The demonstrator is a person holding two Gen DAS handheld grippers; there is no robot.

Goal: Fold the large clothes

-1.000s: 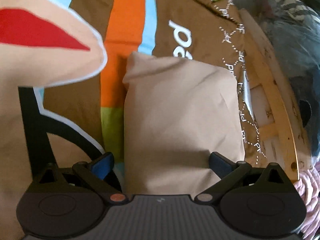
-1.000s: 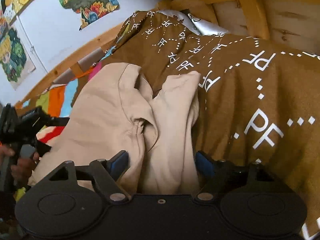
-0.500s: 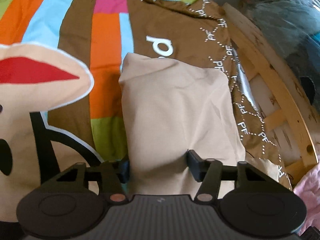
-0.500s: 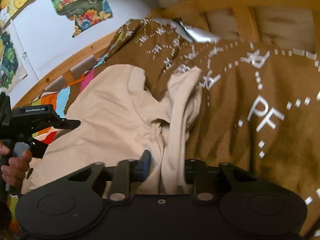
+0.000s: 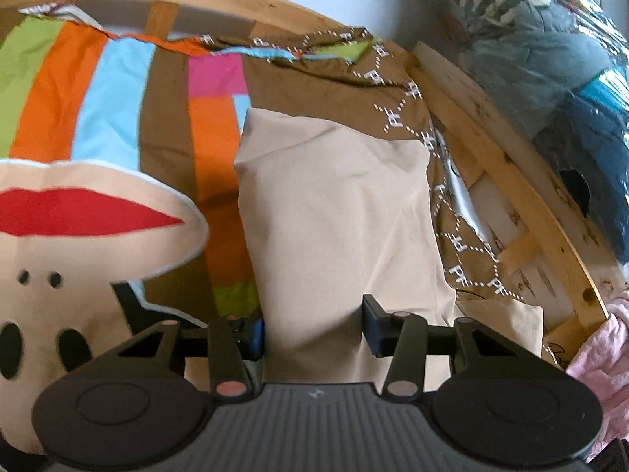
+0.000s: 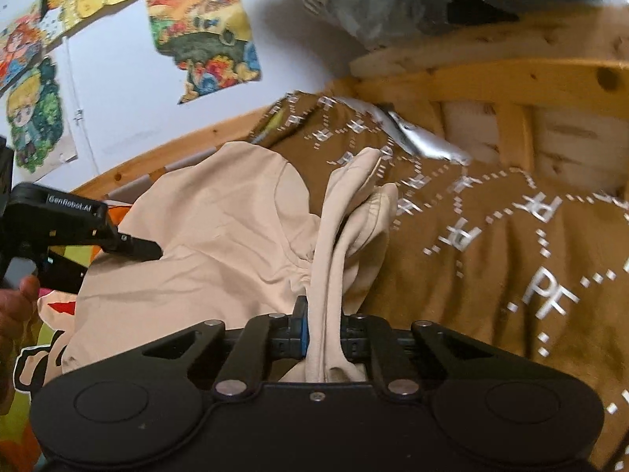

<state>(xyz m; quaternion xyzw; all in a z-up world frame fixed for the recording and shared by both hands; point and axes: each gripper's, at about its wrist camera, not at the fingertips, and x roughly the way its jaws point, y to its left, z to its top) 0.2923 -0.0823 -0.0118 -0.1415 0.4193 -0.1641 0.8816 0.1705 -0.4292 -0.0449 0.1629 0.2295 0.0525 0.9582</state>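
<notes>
One garment (image 5: 338,212) — two claws (image 5: 312,328) (image 6: 324,332)

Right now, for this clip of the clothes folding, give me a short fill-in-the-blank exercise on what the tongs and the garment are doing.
1. The right tongs are shut on a bunched fold of the ____ garment.
2. The left tongs have their fingers on either side of the same garment, whose colour is ____.
3. The garment lies on a brown bedspread printed with the white letters ____.
4. The bed frame around the bedspread is made of ____.

Missing words: beige; beige; PF; wood
</notes>
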